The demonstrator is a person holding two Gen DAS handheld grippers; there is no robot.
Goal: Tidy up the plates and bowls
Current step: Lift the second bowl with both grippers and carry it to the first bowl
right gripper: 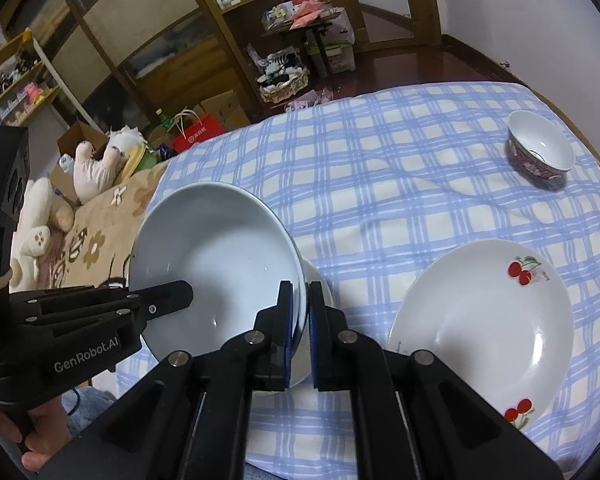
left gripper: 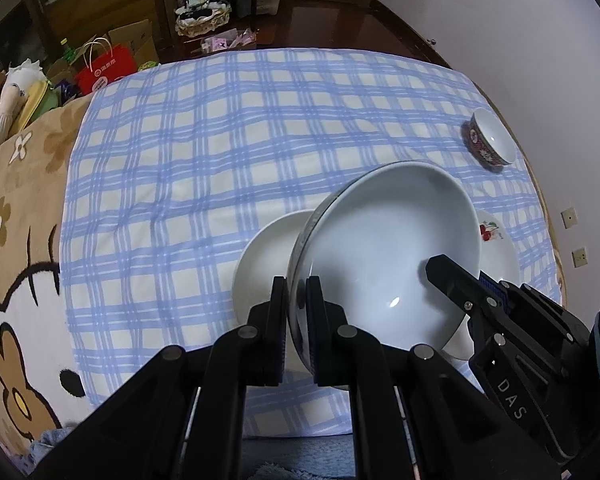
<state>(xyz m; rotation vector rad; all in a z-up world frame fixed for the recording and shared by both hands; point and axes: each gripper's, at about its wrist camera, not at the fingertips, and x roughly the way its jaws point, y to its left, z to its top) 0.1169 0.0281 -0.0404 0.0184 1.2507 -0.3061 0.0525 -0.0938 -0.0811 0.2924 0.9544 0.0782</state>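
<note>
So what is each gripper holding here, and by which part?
Both hold the big bowl by its rim: left gripper on one side, right gripper on the opposite side.

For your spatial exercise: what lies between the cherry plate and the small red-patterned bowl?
Only bare checked cloth separates the cherry plate from the small bowl, in the right wrist view.

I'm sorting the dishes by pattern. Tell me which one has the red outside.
The small bowl at the far right of the checked cloth. Its outer wall is dark red with flowers; the other dishes are white outside, and the plate only has cherries.
</note>
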